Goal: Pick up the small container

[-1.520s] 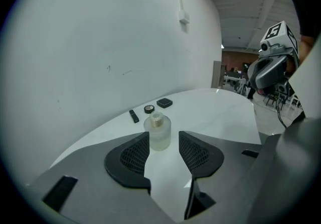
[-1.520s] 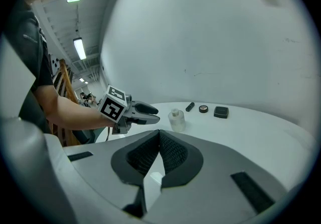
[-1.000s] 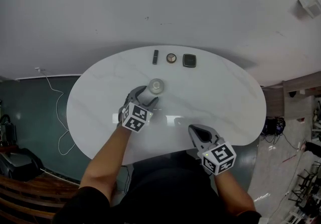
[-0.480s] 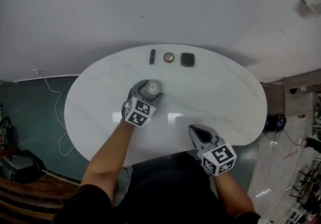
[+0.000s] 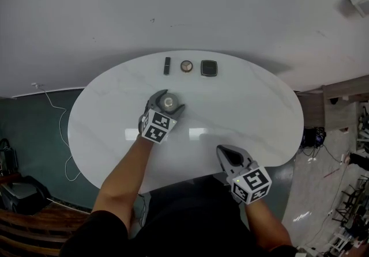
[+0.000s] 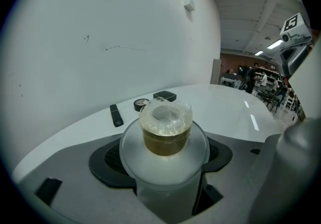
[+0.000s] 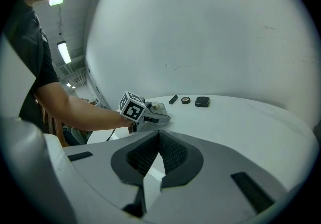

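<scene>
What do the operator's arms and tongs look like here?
The left tongs and right tongs are grey shells with black ribbed pads; each carries a white cube with black square markers. No cables show. The person wears a dark short-sleeved shirt.

no legible text; only square code markers on left gripper (image 5: 168,101) and right gripper (image 5: 222,150)

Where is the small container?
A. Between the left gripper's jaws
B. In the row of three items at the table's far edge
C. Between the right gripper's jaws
A: the left gripper view shows the small container between the jaws of the left gripper. These have just been opening and stand clear of it. The right gripper has its jaws together on nothing.
</scene>
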Available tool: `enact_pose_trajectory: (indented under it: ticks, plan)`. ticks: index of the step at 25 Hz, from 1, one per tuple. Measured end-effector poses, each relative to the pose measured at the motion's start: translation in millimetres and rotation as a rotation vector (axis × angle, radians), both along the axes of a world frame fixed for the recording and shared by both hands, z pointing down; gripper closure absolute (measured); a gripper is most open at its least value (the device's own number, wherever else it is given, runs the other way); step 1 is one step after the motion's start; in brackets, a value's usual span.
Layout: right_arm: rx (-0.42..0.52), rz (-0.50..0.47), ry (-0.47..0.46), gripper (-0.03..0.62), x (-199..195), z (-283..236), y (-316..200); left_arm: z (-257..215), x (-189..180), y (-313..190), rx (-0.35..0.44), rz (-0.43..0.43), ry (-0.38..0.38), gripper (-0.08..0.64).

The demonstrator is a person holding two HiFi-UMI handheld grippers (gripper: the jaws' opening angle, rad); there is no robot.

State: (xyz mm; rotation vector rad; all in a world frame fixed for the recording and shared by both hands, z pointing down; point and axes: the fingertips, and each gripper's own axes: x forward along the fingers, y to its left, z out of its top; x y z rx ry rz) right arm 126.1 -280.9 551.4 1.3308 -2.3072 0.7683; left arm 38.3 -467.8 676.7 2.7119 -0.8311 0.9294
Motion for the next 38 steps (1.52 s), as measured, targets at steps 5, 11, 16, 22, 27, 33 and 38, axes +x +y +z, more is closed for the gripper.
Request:
enact_pose_trajectory:
  ticks: [5,11,16,22,27,33,38]
  plan:
    - [-0.010,0.017,0.007,0.597,8,4,5,3,5,-4,0.010,-0.010,0.013,0.218]
    - [-0.012,0.028,0.018,0.597,16,5,11,3,6,-8,0.026,-0.021,0.006,0.213]
    - [0.000,0.036,0.019,0.597,19,-1,14,1,5,1,-0.007,-0.004,0.000,0.213]
    - [0.037,0.022,0.005,0.597,15,-11,12,-23,1,16,-0.001,0.012,0.019,0.213]
    - [0.078,-0.008,-0.016,0.597,2,-21,8,-52,-11,28,0.016,0.006,0.027,0.213]
    - [0.126,-0.060,-0.039,0.597,-16,-36,3,-91,-30,48,0.011,-0.020,0.027,0.213]
    - [0.177,-0.089,-0.052,0.597,-26,-56,-5,-126,-40,68,0.024,-0.020,0.034,0.213]
